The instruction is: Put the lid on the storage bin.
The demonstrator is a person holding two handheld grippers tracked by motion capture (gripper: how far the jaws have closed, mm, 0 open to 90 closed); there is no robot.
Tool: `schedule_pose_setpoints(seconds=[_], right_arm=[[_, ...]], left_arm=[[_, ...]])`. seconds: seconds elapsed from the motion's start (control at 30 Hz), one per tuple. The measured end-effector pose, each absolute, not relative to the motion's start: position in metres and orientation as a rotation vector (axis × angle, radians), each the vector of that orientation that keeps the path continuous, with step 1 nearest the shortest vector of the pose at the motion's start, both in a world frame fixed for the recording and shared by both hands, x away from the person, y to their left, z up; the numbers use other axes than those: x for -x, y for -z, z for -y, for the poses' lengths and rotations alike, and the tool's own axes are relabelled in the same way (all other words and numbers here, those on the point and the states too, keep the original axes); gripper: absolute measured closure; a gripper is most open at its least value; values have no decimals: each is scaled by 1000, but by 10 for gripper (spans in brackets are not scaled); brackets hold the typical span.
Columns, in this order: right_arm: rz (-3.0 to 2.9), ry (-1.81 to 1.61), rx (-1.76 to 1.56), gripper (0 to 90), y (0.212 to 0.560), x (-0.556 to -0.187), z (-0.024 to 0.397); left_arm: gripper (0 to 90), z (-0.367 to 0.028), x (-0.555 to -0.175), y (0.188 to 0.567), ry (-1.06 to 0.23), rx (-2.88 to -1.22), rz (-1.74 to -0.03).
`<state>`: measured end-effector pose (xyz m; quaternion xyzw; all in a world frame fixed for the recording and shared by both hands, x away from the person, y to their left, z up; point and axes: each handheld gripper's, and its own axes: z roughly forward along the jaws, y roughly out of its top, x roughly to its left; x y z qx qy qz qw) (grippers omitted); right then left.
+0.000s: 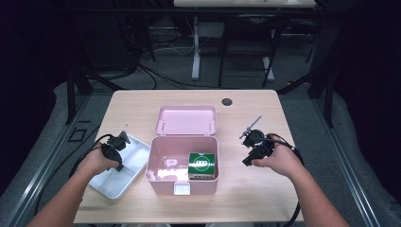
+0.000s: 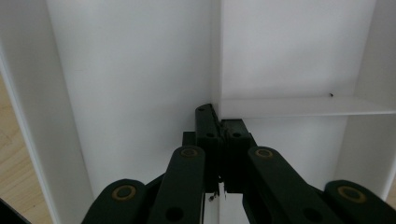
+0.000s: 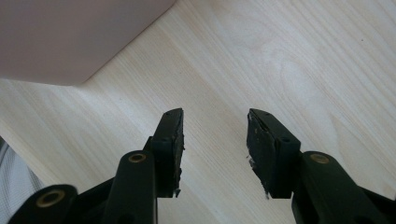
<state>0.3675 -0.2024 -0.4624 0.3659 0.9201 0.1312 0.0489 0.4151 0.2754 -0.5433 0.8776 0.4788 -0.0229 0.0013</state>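
A white divided tray lies at the table's left. My left gripper reaches down into it. In the left gripper view its jaws are closed together on the thin white divider wall where it meets a cross wall. An open pink box stands in the middle, its lid laid back, with a green box in its right half. My right gripper rests to the right of the pink box. Its jaws stand apart over bare wood with nothing between them.
The light wooden table has a dark round grommet near its far edge. A rounded corner of the pink box lies close ahead and to the left in the right gripper view. Beyond the table are dark frames and cables.
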Motion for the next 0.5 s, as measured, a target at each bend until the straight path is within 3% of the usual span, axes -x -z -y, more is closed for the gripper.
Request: schedule_pose_setpoints(seconds=[0.5], right_arm=[[-2796, -414, -1122, 563, 465, -369, 205]], left_arm=[[890, -281, -415, 520, 58, -2763, -1483]])
